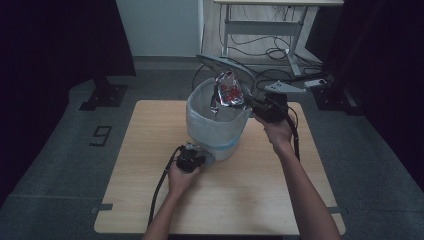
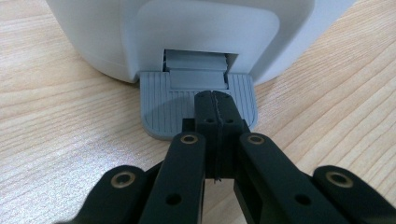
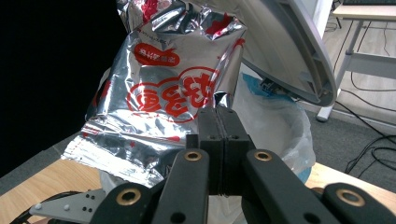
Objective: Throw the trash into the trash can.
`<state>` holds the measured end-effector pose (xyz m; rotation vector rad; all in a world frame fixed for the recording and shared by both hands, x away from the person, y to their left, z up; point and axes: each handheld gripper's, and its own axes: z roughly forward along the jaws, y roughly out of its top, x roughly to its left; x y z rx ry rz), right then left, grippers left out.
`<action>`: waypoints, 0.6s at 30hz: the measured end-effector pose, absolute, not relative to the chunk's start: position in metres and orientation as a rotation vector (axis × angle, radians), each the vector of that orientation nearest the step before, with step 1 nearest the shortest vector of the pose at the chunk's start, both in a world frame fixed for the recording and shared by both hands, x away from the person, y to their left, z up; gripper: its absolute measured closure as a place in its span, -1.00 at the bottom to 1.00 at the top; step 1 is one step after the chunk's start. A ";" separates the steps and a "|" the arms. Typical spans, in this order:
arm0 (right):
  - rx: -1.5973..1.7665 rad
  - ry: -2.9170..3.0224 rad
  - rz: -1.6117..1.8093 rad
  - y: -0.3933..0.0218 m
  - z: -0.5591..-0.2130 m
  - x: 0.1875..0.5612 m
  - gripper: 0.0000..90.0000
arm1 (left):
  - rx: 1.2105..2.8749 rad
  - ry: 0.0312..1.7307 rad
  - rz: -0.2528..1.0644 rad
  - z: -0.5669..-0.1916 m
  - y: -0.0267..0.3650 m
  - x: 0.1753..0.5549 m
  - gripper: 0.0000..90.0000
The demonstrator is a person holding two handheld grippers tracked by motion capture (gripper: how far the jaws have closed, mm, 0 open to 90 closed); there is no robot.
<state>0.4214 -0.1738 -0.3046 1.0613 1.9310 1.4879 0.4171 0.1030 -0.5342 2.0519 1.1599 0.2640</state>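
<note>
A white pedal bin (image 1: pixel 215 131) with a plastic liner stands at the back middle of the wooden table (image 1: pixel 145 200), its grey lid (image 1: pixel 225 66) tipped up. In the left gripper view the bin's grey ribbed pedal (image 2: pixel 163 105) lies on the tabletop, and my left gripper (image 2: pixel 215 95) rests on it, shut with nothing between the jaws. That gripper (image 1: pixel 199 158) sits at the bin's front base. My right gripper (image 1: pixel 250 102) is shut on a crumpled silver foil snack bag (image 1: pixel 229 90) with red print, held over the bin's mouth. The bag (image 3: pixel 159 93) hangs beside the raised lid (image 3: pixel 285 51), pinched at its edge by the right gripper (image 3: pixel 223 112).
The white liner (image 3: pixel 275 126) bulges over the bin's rim. Behind the table stand desk legs (image 1: pixel 295 47) with loose cables on the floor. A floor mark shaped like a 9 (image 1: pixel 101 135) lies to the left. Dark drapes close off both sides.
</note>
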 end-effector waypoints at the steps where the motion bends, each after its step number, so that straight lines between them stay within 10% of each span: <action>1: 1.061 1.931 1.488 -0.174 -0.305 0.421 0.98 | 2.052 1.160 0.264 -0.534 0.103 0.417 1.00; 16: 1.080 1.975 1.459 -0.160 -0.317 0.433 0.93 | 2.052 1.161 0.256 -0.534 0.103 0.417 1.00; 18: 1.080 1.990 1.451 -0.158 -0.319 0.435 0.59 | 2.051 1.161 0.256 -0.534 0.103 0.417 1.00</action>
